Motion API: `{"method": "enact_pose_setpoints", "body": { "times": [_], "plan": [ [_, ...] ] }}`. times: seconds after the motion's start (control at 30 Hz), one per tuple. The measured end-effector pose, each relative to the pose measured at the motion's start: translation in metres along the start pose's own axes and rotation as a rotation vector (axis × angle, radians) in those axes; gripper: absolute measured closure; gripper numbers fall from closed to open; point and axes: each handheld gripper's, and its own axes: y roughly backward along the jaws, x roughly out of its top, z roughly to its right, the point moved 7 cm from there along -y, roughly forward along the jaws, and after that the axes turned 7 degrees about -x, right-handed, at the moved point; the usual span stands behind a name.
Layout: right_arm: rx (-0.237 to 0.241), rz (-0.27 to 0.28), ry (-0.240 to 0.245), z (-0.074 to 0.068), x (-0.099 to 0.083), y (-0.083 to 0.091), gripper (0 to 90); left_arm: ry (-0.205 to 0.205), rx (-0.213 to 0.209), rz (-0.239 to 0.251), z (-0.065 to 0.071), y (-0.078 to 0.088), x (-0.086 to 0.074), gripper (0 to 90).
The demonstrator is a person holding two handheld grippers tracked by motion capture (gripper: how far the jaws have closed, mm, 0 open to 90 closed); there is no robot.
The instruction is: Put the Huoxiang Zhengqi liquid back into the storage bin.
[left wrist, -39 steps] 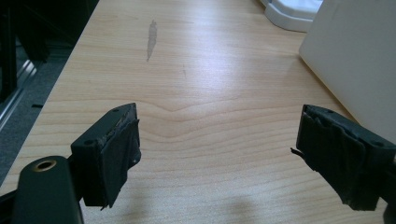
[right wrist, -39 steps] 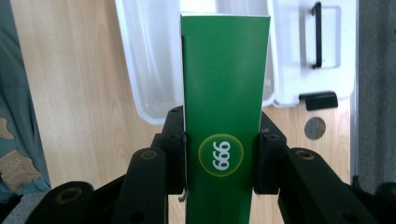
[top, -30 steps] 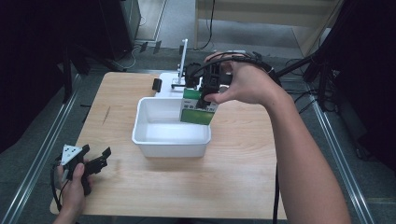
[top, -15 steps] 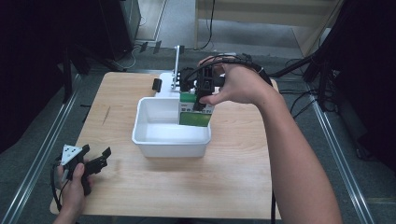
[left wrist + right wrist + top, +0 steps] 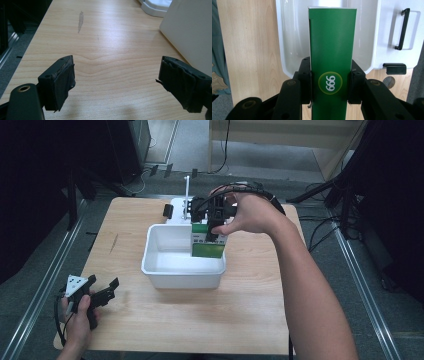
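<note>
The right gripper [image 5: 216, 226] was clamped on a green carton [image 5: 208, 240], its two black jaws pressed flat against the carton's narrow sides; in the right gripper view the carton [image 5: 332, 42] stood straight up between the pads, with a round yellow-ringed badge reading "999" level with the jaws. In the high view the carton hung upright over the far right corner of a white plastic tub [image 5: 165, 266], its lower part inside the rim; whether it touched the tub's floor could not be told. The tub [image 5: 287, 37] sat near the middle of the wooden table [image 5: 240, 305]; just behind it lay a white lid with a black handle [image 5: 403, 28], and a thin white post [image 5: 187, 195] rose beside that.

The left gripper [image 5: 102, 292] was held low at the near left corner of the table, well apart from the tub; its jaws stood wide apart with nothing between them, bare wood showing in the gap [image 5: 117, 82].
</note>
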Motion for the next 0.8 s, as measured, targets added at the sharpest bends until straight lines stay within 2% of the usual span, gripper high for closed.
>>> {"method": "enact_pose_setpoints", "body": {
  "times": [0.23,0.8],
  "plan": [
    [0.003,-0.004,-0.006,0.0,0.0,-0.011,64.5,0.0,0.0,0.001,0.0,0.0,0.0,14.0],
    [0.028,-0.003,0.013,-0.002,-0.002,-0.042,64.4,0.0,0.0,0.004,0.0,0.0,0.0,14.0]
  ]
}}
